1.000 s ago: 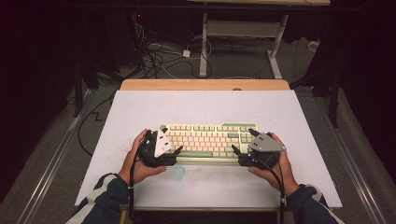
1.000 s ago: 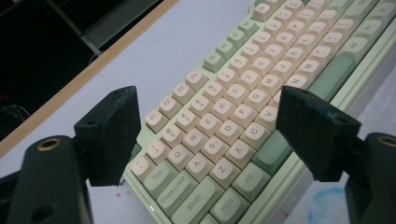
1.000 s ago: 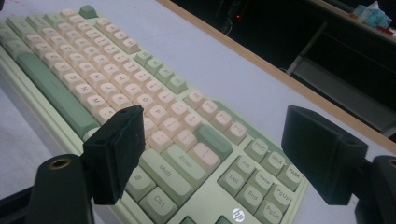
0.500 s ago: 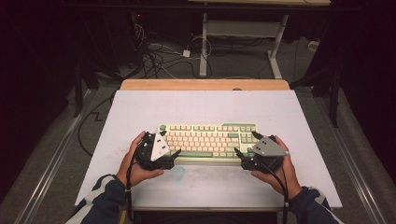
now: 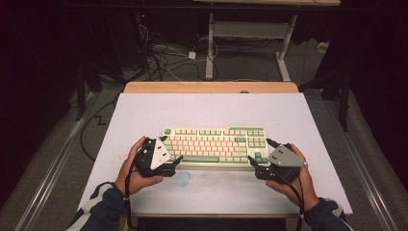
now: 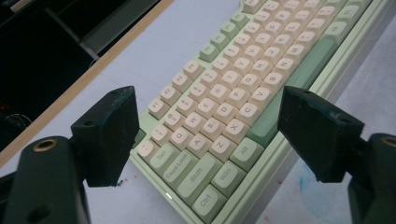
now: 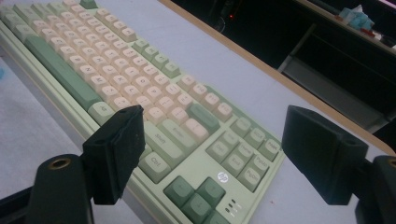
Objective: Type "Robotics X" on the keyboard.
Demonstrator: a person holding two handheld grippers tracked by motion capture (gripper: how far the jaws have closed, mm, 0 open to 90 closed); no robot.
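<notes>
Nearest the camera, two hands each hold a gripper. The left gripper (image 5: 174,161) sits at the left end of a green and cream keyboard (image 5: 214,146), the right gripper (image 5: 259,163) at its right end, fingers spread wide on both. The keyboard lies mid-worktop (image 5: 207,108).

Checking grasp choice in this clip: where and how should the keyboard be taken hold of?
Probably by its two short ends, one gripper from each side. The keyboard lies flat, long and thin on the white table, so one central pinch would tip it. The left gripper and right gripper, both open, already flank its ends; each should close over the case edge, front to back, clear of the keycaps.
</notes>
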